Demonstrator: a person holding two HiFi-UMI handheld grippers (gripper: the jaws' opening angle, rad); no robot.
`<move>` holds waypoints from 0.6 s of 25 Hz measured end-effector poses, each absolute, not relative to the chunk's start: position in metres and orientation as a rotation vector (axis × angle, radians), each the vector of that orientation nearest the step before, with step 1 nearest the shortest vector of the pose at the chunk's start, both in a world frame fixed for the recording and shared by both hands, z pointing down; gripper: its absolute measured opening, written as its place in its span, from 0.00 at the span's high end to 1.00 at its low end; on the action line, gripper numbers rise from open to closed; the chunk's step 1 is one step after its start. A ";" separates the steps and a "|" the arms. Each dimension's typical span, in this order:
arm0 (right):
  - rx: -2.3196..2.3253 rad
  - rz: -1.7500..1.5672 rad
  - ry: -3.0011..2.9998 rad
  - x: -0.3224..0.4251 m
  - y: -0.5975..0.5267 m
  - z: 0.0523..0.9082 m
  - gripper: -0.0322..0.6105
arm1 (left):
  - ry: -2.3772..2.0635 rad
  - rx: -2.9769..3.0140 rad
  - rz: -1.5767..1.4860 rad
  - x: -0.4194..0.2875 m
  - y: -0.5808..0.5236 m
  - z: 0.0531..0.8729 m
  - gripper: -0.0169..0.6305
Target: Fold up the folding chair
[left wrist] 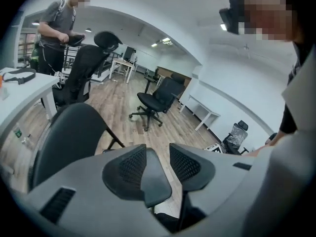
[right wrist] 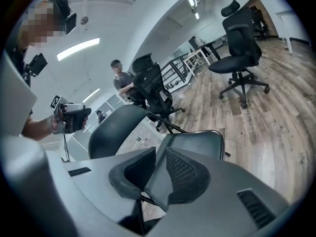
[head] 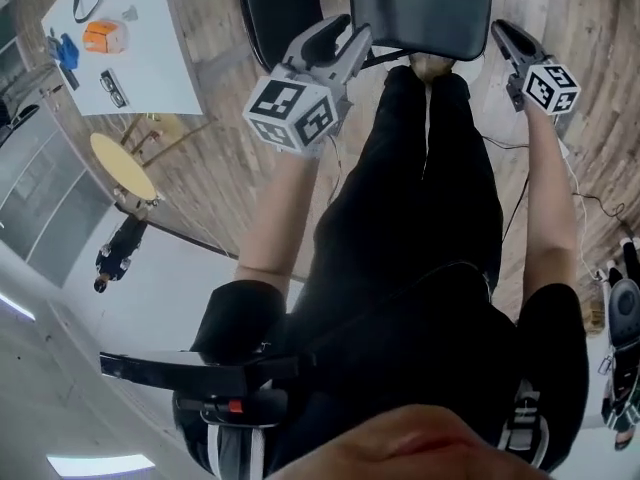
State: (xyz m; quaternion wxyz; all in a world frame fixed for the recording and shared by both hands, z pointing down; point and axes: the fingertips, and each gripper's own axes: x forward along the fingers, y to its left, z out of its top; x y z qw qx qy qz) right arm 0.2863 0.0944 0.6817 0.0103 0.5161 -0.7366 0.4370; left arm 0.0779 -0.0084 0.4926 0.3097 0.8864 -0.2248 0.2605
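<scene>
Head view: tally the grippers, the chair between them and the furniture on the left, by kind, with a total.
Grippers: 2 (left gripper, right gripper)
Folding chair: 1
White table: 1
Round yellow stool: 1
Total: 5

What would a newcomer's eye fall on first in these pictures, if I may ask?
The folding chair's grey seat sits top centre of the head view, with the left gripper and right gripper, each bearing a marker cube, by its near corners. A white table stands upper left.
</scene>
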 end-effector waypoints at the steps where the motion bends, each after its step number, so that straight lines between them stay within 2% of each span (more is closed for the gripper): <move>1: 1.597 1.400 -2.291 0.290 0.096 0.696 0.86 | -0.630 2.333 0.695 0.066 -0.019 0.485 0.75; 7: 1.515 1.683 -2.220 0.302 0.104 0.780 0.54 | -0.859 2.286 0.908 -0.014 -0.082 0.453 0.65; 11: 1.506 1.837 -2.148 0.319 0.111 0.832 0.47 | -0.850 2.165 1.082 -0.047 -0.101 0.480 0.58; 15: 1.553 1.952 -2.115 0.334 0.115 0.871 0.44 | -0.871 2.060 1.151 -0.070 -0.114 0.509 0.56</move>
